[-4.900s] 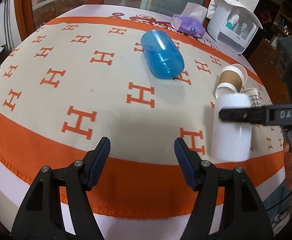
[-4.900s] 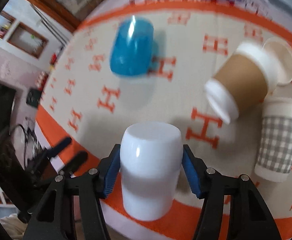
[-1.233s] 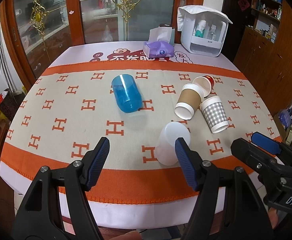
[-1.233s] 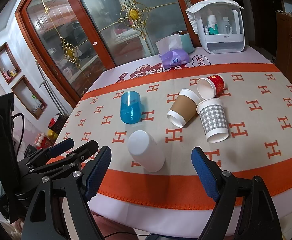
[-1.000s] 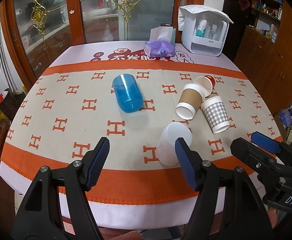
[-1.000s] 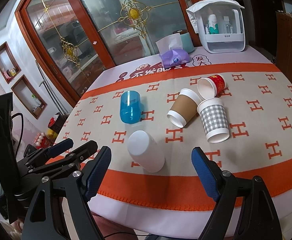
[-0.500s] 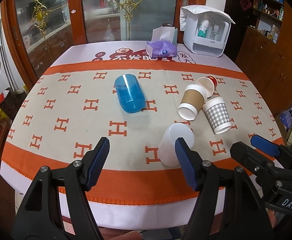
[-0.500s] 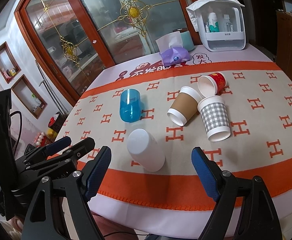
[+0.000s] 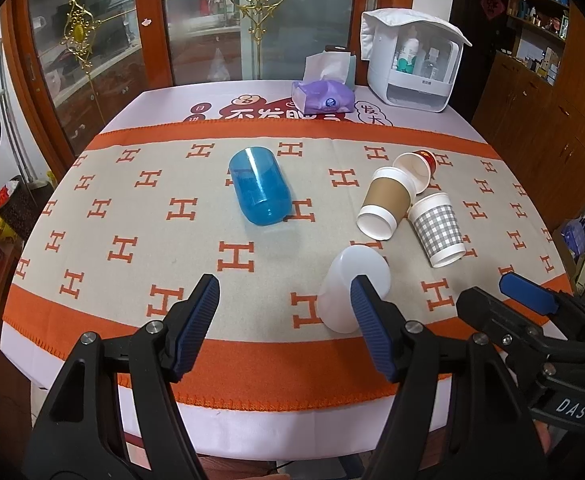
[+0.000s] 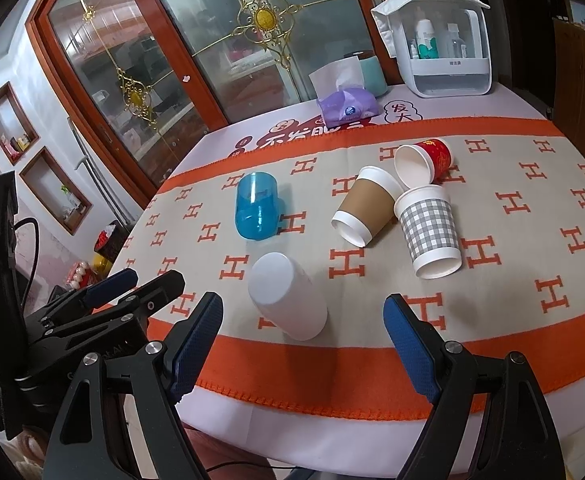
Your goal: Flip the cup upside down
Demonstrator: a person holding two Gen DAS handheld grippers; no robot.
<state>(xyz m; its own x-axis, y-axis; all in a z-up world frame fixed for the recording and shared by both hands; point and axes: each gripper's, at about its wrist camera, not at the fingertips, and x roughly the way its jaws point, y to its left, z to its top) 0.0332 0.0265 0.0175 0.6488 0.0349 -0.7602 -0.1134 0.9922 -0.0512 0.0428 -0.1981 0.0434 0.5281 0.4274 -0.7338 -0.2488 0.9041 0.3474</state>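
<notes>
A white plastic cup (image 10: pixel 288 296) stands upside down on the orange-and-beige cloth near the table's front edge; it also shows in the left wrist view (image 9: pixel 348 288), partly behind my left gripper's right finger. My left gripper (image 9: pixel 284 332) is open and empty, held back over the front edge. My right gripper (image 10: pixel 304 340) is open and empty, just in front of the white cup, apart from it. It shows from the side in the left wrist view (image 9: pixel 524 320).
A blue transparent cup (image 10: pixel 256 210) lies on its side at mid-table. A brown paper cup (image 10: pixel 366 206), a checked cup (image 10: pixel 430 230) and a red cup (image 10: pixel 424 160) lie together to the right. A tissue pack (image 10: pixel 346 108) and a white organiser (image 10: pixel 444 52) stand at the back.
4.9 s ago my right gripper was shut on the white cup; it is now open and drawn back, the cup left standing. Over the last second both grippers have barely moved.
</notes>
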